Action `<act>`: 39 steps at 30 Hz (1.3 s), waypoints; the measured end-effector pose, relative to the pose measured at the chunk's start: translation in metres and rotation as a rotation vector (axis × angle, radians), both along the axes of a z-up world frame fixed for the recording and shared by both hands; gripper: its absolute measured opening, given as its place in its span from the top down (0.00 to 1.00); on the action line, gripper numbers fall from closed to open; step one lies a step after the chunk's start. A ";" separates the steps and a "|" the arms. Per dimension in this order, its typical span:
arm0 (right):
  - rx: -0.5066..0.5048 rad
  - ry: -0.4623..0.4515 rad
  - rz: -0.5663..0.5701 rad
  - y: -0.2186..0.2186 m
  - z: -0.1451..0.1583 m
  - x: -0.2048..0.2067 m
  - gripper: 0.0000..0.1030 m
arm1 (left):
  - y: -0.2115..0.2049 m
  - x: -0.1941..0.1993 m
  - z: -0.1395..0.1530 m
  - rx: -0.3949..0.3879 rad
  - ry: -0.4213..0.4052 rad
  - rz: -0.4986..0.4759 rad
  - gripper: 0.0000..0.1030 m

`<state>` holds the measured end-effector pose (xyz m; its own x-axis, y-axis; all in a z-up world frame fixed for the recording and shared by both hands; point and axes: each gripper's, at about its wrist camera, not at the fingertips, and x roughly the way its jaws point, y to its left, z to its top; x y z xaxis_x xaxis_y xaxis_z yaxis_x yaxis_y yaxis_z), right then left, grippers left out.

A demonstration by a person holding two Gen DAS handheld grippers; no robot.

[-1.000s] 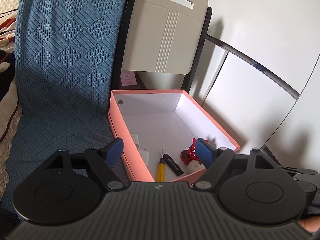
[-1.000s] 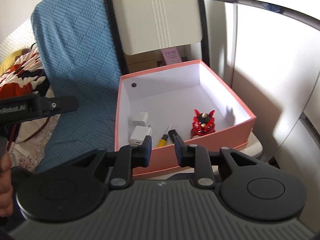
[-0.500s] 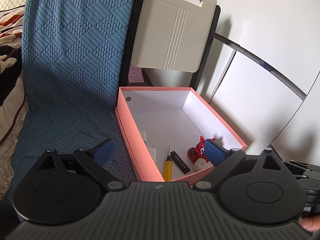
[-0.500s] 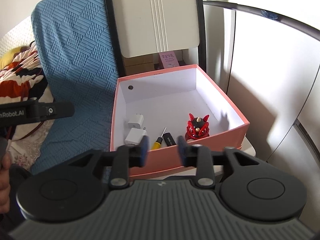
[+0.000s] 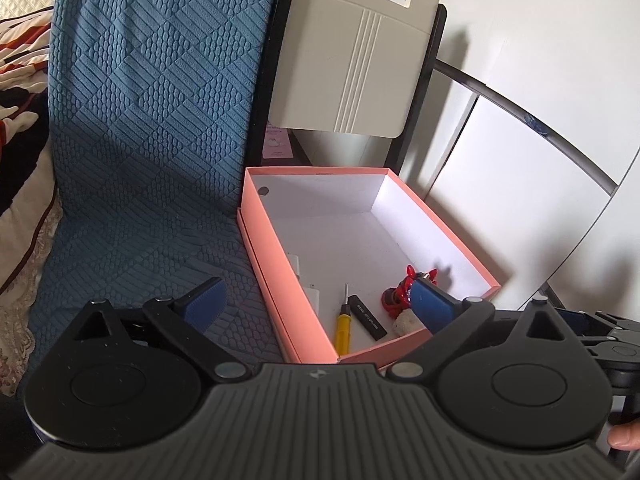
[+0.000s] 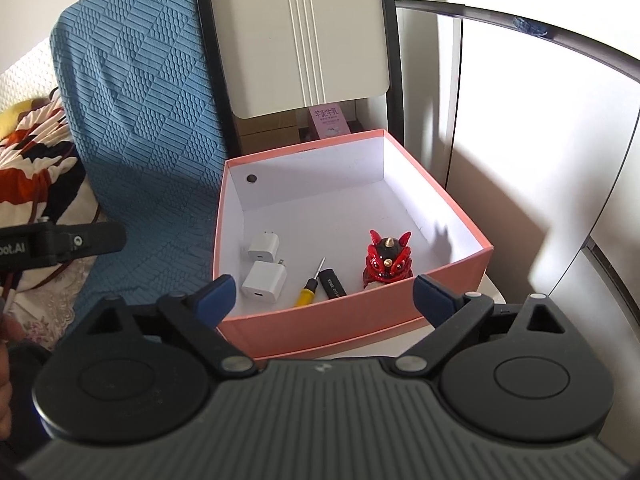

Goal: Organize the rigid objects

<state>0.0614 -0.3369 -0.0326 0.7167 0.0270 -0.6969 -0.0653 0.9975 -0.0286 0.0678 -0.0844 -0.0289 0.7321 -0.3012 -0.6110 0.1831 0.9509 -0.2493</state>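
Observation:
An open pink box (image 6: 352, 322) with a white inside holds two white chargers (image 6: 265, 281), a yellow-handled screwdriver (image 6: 309, 288), a black stick (image 6: 332, 282) and a red lion figurine (image 6: 386, 262). In the left wrist view the same box (image 5: 280, 280) shows the screwdriver (image 5: 343, 330), the black stick (image 5: 366, 317) and the figurine (image 5: 396, 296), partly behind a blue finger pad. My right gripper (image 6: 325, 296) hovers in front of the box's near wall, its jaws opening wide with nothing between them. My left gripper (image 5: 318, 304) stands open and empty at the box's near left corner.
A blue quilted cover (image 5: 140, 140) drapes the furniture left of the box. A beige panel (image 6: 296, 40) in a black frame stands behind it, with a small pink carton (image 6: 326, 122) below. A white wall and a dark curved rail (image 6: 520, 26) lie to the right. A hand (image 5: 624, 436) shows at one edge.
The right gripper's jaws went from nearly shut to wide open. The left gripper's jaws spread a little wider. Both hands stayed about where they were.

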 end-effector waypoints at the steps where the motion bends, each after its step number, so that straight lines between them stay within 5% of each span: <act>1: 0.001 0.000 -0.002 0.000 0.000 0.000 0.06 | 0.000 0.000 0.000 0.002 0.000 0.002 0.03; 39: 0.003 0.026 0.004 0.000 -0.007 0.004 0.06 | 0.001 -0.001 0.001 -0.004 0.003 0.011 0.03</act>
